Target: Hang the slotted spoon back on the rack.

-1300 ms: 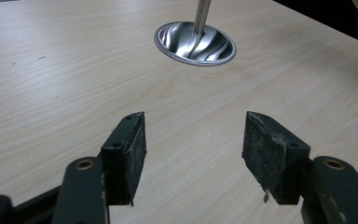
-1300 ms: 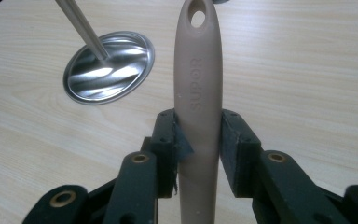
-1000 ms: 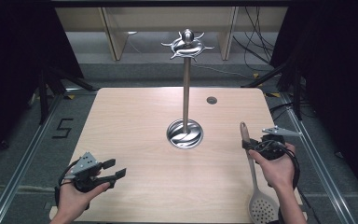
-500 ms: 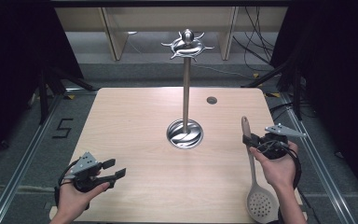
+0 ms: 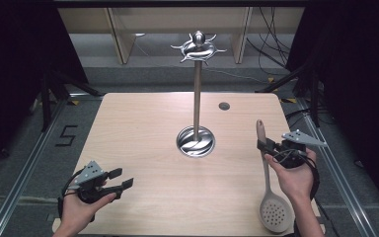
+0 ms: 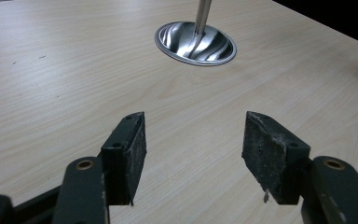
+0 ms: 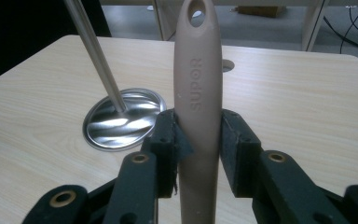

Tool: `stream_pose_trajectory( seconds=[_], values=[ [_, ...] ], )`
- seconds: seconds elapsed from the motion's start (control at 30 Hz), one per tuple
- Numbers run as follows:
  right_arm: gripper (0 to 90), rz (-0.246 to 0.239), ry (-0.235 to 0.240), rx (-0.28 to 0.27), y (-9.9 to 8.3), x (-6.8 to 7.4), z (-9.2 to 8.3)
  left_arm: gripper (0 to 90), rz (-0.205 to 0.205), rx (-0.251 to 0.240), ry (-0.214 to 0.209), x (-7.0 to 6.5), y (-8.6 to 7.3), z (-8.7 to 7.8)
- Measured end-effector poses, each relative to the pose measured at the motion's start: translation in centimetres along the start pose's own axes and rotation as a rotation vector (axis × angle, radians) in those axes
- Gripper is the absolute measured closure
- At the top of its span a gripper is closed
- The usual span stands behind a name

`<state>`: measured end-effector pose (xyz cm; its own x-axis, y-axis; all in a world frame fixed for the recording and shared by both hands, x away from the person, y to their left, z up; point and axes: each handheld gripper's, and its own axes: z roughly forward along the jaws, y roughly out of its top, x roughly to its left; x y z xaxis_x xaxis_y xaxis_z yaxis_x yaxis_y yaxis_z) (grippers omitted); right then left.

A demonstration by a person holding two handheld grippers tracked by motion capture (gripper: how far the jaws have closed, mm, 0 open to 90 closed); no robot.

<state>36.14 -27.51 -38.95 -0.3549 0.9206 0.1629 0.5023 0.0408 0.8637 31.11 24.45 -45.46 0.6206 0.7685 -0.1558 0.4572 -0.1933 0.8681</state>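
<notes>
Right claw (image 5: 262, 144) now clamps the slotted spoon (image 5: 269, 187) handle, lifting it slightly off the surface (image 5: 143, 123) toward the rack (image 5: 196, 94); left claw (image 5: 121, 180) idles open.

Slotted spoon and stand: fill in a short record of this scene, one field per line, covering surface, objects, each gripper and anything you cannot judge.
surface: wooden table
stand: metal utensil stand, upright, round base near table centre, hooks at top
spoon: beige slotted spoon, handle marked SUPOR, hanging hole at its end
right gripper: shut on the spoon's handle
left gripper: open, holding nothing, above bare table
small dark hole: in table beyond the stand
cannot judge: whether the spoon's bowl touches the table
</notes>
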Motion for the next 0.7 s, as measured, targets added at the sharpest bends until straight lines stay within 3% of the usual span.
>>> stream_pose_trajectory(
  seconds=[0.03, 0.07, 0.17, 0.2, 0.23, 0.3, 0.43, 0.47, 0.7],
  values=[
    [69.3, -0.040, 0.006, -0.016, 0.06, -0.30, 0.04, 38.9, 0.000, 0.000, 0.000, 0.01, 0.00, 0.00],
    [69.4, -0.022, 0.005, -0.022, 0.13, 0.01, -0.09, 38.9, -0.003, -0.008, -0.012, 0.05, -0.01, 0.04],
    [69.4, -0.054, 0.016, -0.042, 0.25, -0.02, -0.09, 38.9, 0.009, -0.009, -0.009, 0.16, 0.00, 0.00],
    [69.3, -0.025, 0.019, -0.034, 0.21, 0.27, -0.16, 38.9, 0.008, -0.009, -0.009, 0.15, 0.00, 0.00],
    [69.3, -0.057, 0.023, -0.050, 0.25, 0.07, -0.07, 38.9, 0.011, -0.009, -0.011, 0.16, 0.01, 0.00],
    [69.3, -0.065, 0.027, -0.059, 0.23, 0.06, -0.05, 38.9, 0.011, -0.009, -0.010, 0.15, 0.01, 0.00],
    [69.3, -0.049, 0.034, -0.087, 0.26, 0.30, -0.22, 38.9, -0.002, 0.000, 0.002, 0.03, 0.00, -0.03],
    [69.3, -0.085, 0.033, -0.096, 0.32, 0.07, -0.20, 38.9, 0.005, -0.001, 0.002, 0.10, 0.01, -0.01],
    [69.3, -0.081, 0.048, -0.129, 0.51, 0.40, -0.43, 38.9, 0.001, 0.000, 0.002, 0.06, -0.01, 0.02]
  ],
)
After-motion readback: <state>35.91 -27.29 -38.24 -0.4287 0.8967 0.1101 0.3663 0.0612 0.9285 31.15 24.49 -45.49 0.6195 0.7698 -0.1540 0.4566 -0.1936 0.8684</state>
